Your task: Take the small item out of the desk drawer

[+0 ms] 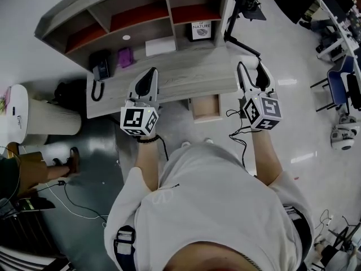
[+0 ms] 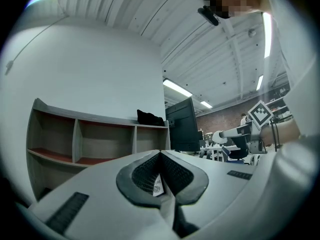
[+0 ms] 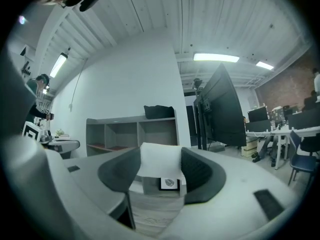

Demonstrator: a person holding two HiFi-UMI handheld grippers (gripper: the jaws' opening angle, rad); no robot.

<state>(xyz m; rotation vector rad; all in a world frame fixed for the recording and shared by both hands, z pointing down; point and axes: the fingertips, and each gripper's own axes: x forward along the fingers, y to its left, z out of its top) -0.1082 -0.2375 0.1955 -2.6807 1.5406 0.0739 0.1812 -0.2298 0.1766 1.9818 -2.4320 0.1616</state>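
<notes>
My right gripper (image 1: 251, 68) is shut on a small white block (image 1: 250, 60), held above the right end of the grey desk (image 1: 186, 75). In the right gripper view the white block (image 3: 159, 161) fills the space between the dark pads (image 3: 202, 174). The desk drawer (image 1: 205, 107) stands pulled out under the desk front, between my two arms; its pale wooden inside shows nothing in it. My left gripper (image 1: 153, 71) hovers over the desk's middle. Its jaws (image 2: 160, 156) meet in a narrow V with nothing gripped.
A shelf hutch (image 1: 130, 16) lines the back of the desk, with a framed card (image 1: 201, 30) and a white box (image 1: 161, 47) in front. A black phone (image 1: 101, 66) and a purple item (image 1: 125, 57) lie at left. A monitor stand (image 1: 245, 10) rises at right.
</notes>
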